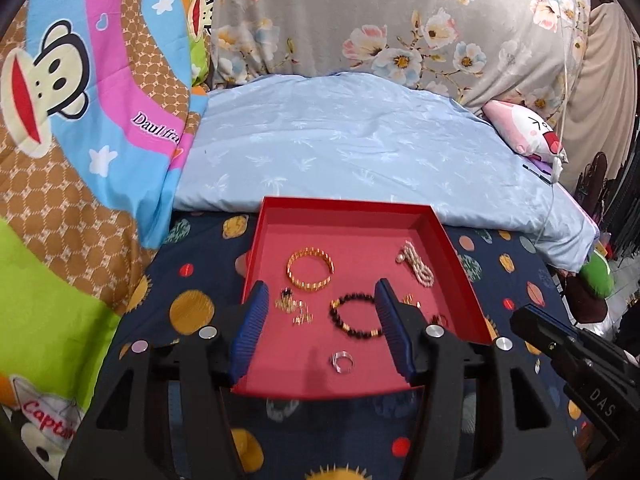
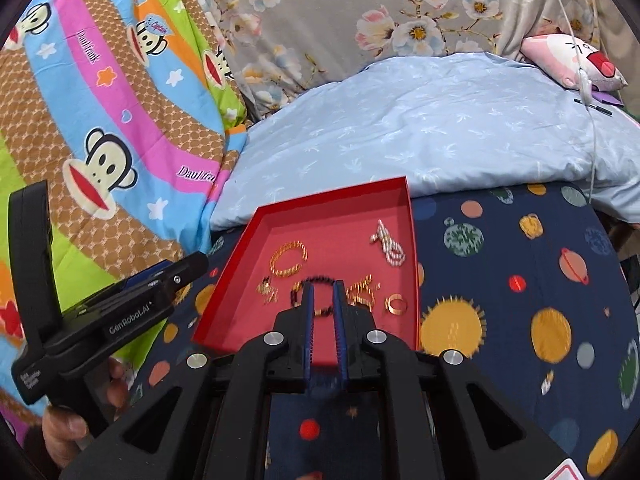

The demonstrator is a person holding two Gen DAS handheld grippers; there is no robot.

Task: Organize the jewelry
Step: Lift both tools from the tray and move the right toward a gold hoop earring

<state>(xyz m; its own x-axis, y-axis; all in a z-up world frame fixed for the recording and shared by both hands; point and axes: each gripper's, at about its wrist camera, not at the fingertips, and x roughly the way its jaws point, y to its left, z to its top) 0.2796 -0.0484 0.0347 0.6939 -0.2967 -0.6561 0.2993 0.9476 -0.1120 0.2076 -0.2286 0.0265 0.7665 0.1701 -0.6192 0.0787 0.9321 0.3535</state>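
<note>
A red tray [image 1: 344, 205] lies on the planet-print cloth and holds the jewelry. In it are a gold bracelet [image 1: 310, 270], a pearl bracelet [image 1: 416, 264], a dark bead bracelet [image 1: 354, 316], gold earrings [image 1: 292, 306] and a silver ring [image 1: 342, 362]. My left gripper [image 1: 321, 284] hangs open over the tray's near half, nothing between its blue pads. My right gripper [image 2: 323, 285] points at the dark bead bracelet [image 2: 316, 280]; its pads stand a narrow slit apart and hold nothing. A gold ring [image 2: 396, 304] and gold chain pieces [image 2: 362, 292] lie just to its right.
A light blue quilt [image 1: 360, 140] is heaped right behind the tray. A cartoon-monkey blanket [image 1: 80, 120] rises on the left, and a pink pillow [image 1: 528, 128] lies at the far right. A hand [image 2: 80, 420] holds the left gripper's handle.
</note>
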